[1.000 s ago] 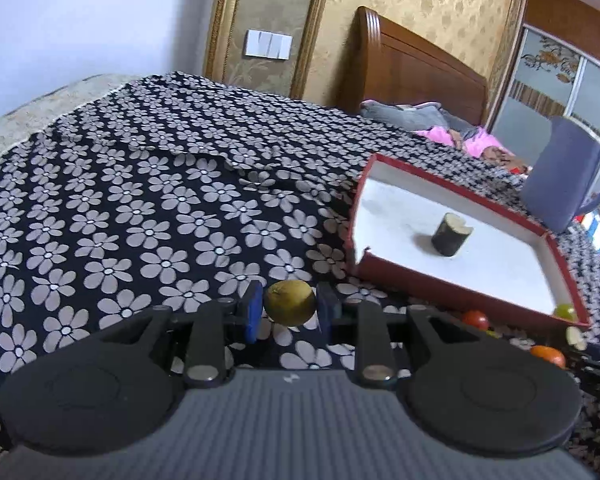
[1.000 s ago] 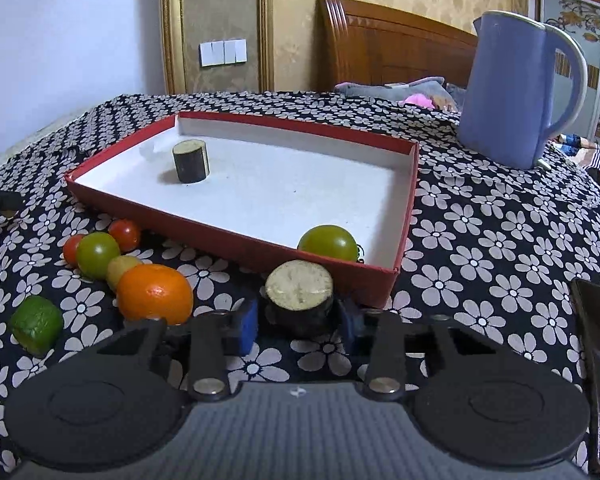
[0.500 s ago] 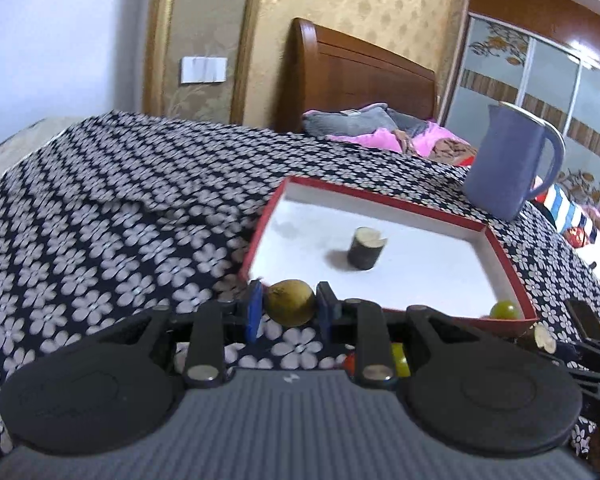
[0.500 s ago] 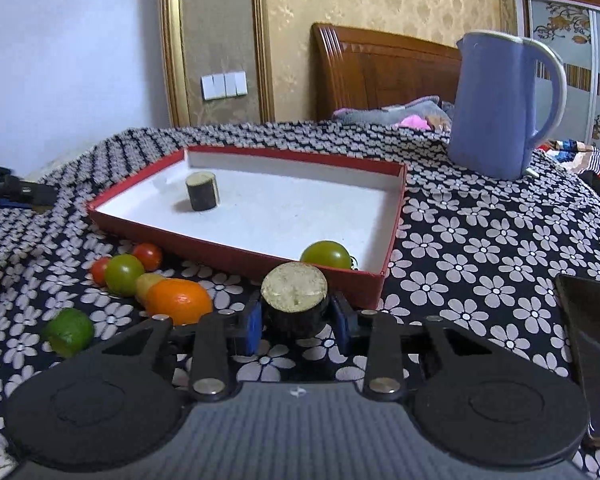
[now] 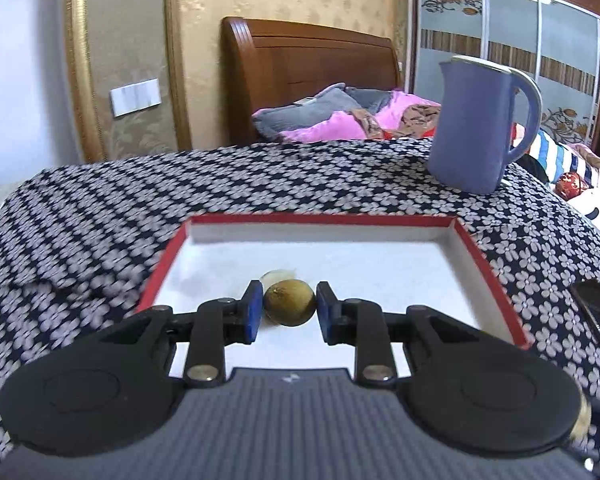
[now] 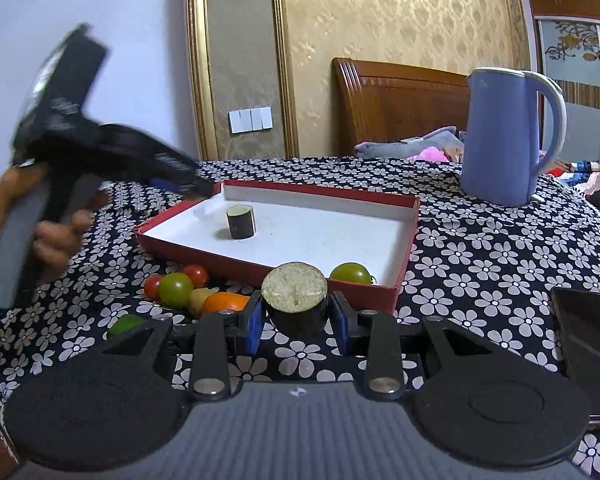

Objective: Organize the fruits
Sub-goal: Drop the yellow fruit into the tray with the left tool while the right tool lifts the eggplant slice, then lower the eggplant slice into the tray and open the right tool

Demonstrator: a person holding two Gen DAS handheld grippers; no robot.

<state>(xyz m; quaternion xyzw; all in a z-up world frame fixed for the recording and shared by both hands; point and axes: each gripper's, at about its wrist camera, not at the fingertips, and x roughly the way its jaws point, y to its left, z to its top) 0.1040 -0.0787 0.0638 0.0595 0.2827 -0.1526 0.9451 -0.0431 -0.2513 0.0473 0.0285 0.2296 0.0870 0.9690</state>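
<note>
Over red tray [image 5: 496, 276], left gripper [image 5: 288, 312] around fruit [image 5: 290, 307].

Right claw [image 6: 296, 322] clamps eggplant chunk [image 6: 295, 298] before red tray [image 6: 404, 258].

- Your left gripper [image 5: 288, 312] is over the tray [image 5: 492, 272], w/ a fruit [image 5: 290, 307] between its pads.
- Your right gripper [image 6: 296, 314] sits just before the tray's near wall, w/ a chunk [image 6: 295, 296] between its pads.
- In the tray: a 2nd chunk [image 6: 241, 221] near the far-left corner, a tomato [image 6: 350, 273] in the near-right corner.
- Left of your right gripper, outside the tray: a fruit pile [image 6: 180, 289] on the cloth [image 6: 480, 256].
- Kettle [image 6: 504, 136] stands behind the tray, to the right.
- Phone [image 6: 588, 332] lies at right.
</note>
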